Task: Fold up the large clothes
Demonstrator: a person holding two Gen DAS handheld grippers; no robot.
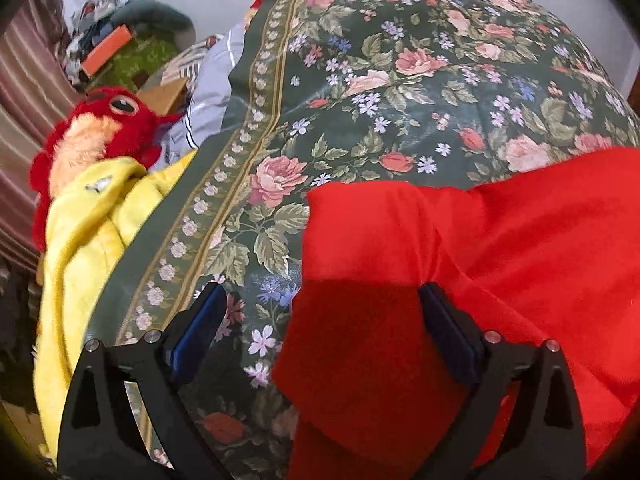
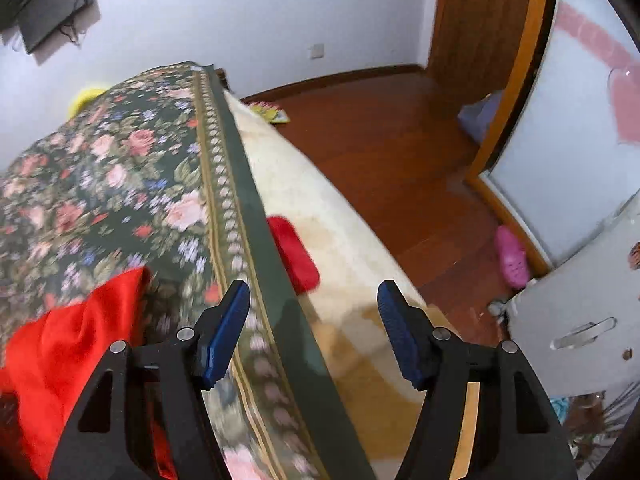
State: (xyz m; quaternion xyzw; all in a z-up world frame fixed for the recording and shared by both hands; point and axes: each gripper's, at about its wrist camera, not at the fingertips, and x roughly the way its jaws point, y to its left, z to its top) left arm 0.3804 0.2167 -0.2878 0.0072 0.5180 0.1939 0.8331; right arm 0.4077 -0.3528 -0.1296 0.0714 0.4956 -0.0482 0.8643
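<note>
With my left gripper (image 1: 320, 312) and right gripper (image 2: 314, 312) both open and empty, the slippery red garment (image 1: 460, 280) may bunch when I pinch its edge.

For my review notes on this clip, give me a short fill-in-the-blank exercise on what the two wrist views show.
1. The garment lying on the floral bedspread is ____ in colour.
2. Both the left gripper and the right gripper have jaws that stand ____.
3. Beside the bedspread's border, the red plush toy rests against a ____ blanket.
4. The floor by the bed is made of ____.

Missing words: red; open; yellow; wood
</note>
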